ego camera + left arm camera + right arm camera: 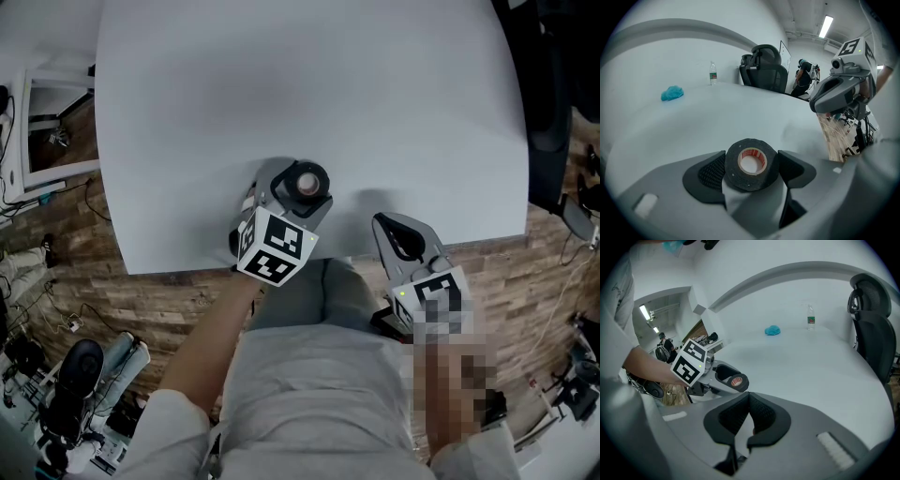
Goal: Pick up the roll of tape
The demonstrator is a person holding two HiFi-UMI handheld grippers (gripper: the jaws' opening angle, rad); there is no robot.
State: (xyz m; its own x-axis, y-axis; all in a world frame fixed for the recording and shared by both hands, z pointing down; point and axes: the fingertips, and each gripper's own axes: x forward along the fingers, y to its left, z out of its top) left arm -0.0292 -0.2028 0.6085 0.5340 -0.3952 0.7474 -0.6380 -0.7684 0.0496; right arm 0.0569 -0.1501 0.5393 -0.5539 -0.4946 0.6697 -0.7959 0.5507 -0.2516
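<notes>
Status: grasp looked made, lift not confirmed. Left gripper (305, 186) had the tape (751, 164) between its jaws. The pads (711, 171) sat against both sides of the roll, so it was pinching the outer wall at a wide spread. Tape was by the near edge of the table (309, 84), about mid-width, hole facing up. Couldn't tell whether the roll was off the surface or resting on it; no view showed a clear gap underneath. My read: reach and close done, raise left to do.

Right gripper (384, 227) was pressed together on nothing, just right of the left one at the near edge, apart from the tape. Not involved.

Materials:
- **Tape:** black roll, matte outer wind. Looked like cloth or electrical tape, can't say which.
- **Core:** pale, with a red printed ring inside; print too small to read.
- **Shape:** short fat ring with a thick wall, so I'd expect it to take a side squeeze without collapsing.
- **Pads:** black rubbery-looking inserts with fine knurled texture and angled faces. Decent friction on that wall, I'd guess.
- **Gripper bodies:** smooth grey plastic.
- **Table top:** plain white, smooth.

Far side: a crumpled blue lump (671, 93) and a small bottle (712, 73), both well apart from the tape.
</notes>
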